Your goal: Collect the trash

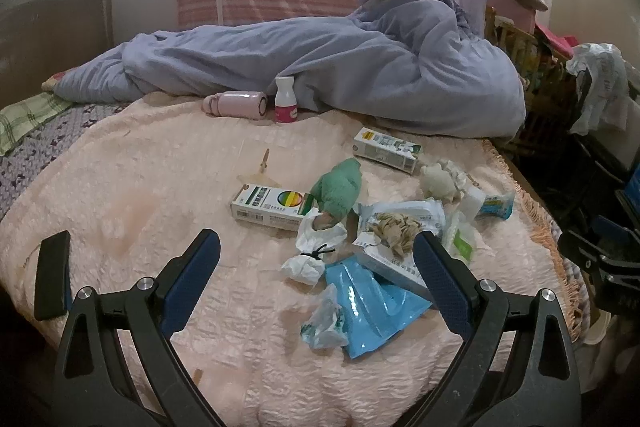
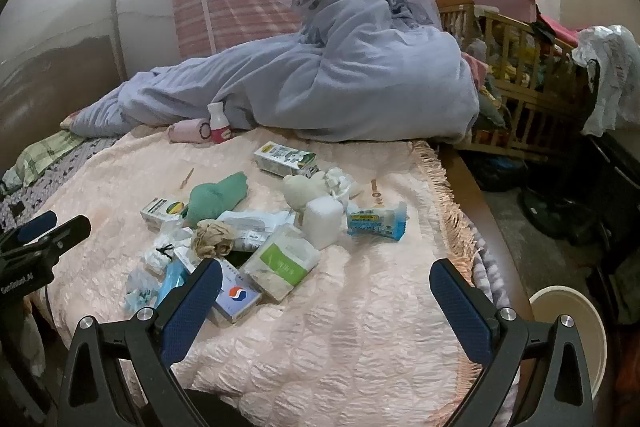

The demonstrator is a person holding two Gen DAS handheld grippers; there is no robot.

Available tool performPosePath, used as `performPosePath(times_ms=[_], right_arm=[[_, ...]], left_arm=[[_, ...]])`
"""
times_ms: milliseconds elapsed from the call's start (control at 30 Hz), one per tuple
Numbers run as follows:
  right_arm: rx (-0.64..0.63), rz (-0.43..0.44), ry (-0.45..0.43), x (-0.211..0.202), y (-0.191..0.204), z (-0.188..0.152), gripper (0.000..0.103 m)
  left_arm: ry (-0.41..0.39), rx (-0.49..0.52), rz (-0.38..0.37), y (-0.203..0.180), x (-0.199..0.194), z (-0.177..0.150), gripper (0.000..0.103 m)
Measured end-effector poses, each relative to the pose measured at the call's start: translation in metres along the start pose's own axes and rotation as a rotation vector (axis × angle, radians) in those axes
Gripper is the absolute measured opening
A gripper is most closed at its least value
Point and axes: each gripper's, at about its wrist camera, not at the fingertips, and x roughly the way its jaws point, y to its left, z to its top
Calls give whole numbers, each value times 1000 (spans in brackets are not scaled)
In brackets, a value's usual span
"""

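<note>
A heap of trash lies on a pink quilted bedspread [image 1: 160, 187]. My left gripper [image 1: 318, 279] hovers open just above the heap's near side. Between its fingers lie a white knotted bag [image 1: 308, 259], a blue plastic wrapper [image 1: 368, 303] and a clear crumpled bag [image 1: 324, 323]. Crumpled brown paper [image 1: 394, 227] sits on a flat box behind them. My right gripper [image 2: 326, 303] is open over bare bedspread, with a blue-and-white carton [image 2: 236, 301] at its left finger. A green-labelled tissue pack [image 2: 284, 263] lies just ahead.
Further back lie a rainbow-printed box [image 1: 272, 205], a green plush [image 1: 340, 191], a white plush [image 2: 304, 189], a milk carton [image 1: 386, 149], a foam block [image 2: 322, 221] and a blue packet [image 2: 376, 221]. A pale round bin [image 2: 568, 331] stands on the floor right of the bed. A lilac duvet [image 1: 320, 67] fills the back.
</note>
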Motion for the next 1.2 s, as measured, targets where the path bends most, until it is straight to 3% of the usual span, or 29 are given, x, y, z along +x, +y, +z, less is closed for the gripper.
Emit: performPosePath(times_ms=[567,900,1200], right_arm=[[-12,60,58,16,2,-5,103],[-21,173,114,36,11,-15,102],[-62,323,175,66,38,1,80]], left_arm=[[74,-15,3,25,12,-14,97],[151,1,21,51,21,-35,97],[210,-26,-33,52,42,-40,97]])
